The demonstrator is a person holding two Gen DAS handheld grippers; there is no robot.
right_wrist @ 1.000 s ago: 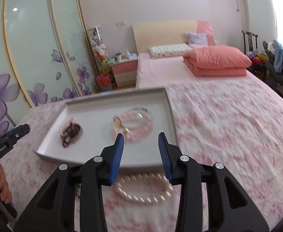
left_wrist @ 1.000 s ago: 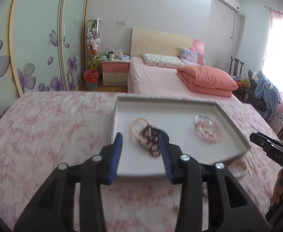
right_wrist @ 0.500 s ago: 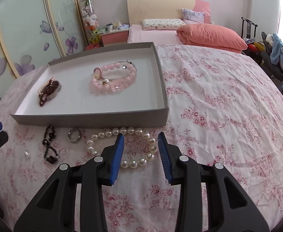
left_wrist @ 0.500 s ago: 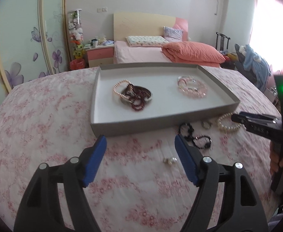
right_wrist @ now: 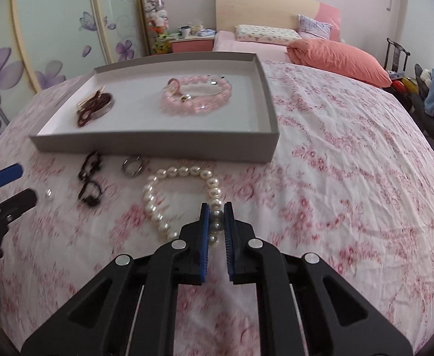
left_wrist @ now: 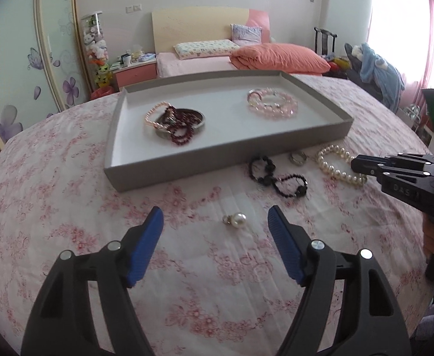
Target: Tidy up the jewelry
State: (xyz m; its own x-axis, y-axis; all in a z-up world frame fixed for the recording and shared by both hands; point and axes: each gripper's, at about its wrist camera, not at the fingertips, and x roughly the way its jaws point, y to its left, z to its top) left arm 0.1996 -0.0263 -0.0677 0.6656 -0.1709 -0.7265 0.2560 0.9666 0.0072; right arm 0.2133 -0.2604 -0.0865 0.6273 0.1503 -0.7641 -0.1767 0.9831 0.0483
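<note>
A grey tray (left_wrist: 217, 152) (right_wrist: 157, 142) sits on the floral cloth and holds a pink bead bracelet (left_wrist: 273, 107) (right_wrist: 197, 98) and a dark red bracelet pile (left_wrist: 175, 123) (right_wrist: 94, 106). In front of the tray lie a black bead bracelet (left_wrist: 276, 176) (right_wrist: 91, 182), a silver ring (left_wrist: 298, 157) (right_wrist: 133, 166), a pearl earring (left_wrist: 234, 219) (right_wrist: 48, 193) and a white pearl bracelet (left_wrist: 338, 167) (right_wrist: 181, 195). My left gripper (left_wrist: 215, 218) is open, just short of the earring. My right gripper (right_wrist: 216, 209) (left_wrist: 357, 164) is shut on the pearl bracelet's near side.
The table edge curves away on all sides. A bed with an orange duvet (left_wrist: 279, 57) stands behind, a wardrobe with purple flowers (left_wrist: 24, 74) at the left, and a chair with blue clothes (left_wrist: 377, 74) at the right.
My left gripper has pulled back from the tray, opened wide and lowered toward the earring. My right gripper has dropped to the pearl bracelet and closed on it.
</note>
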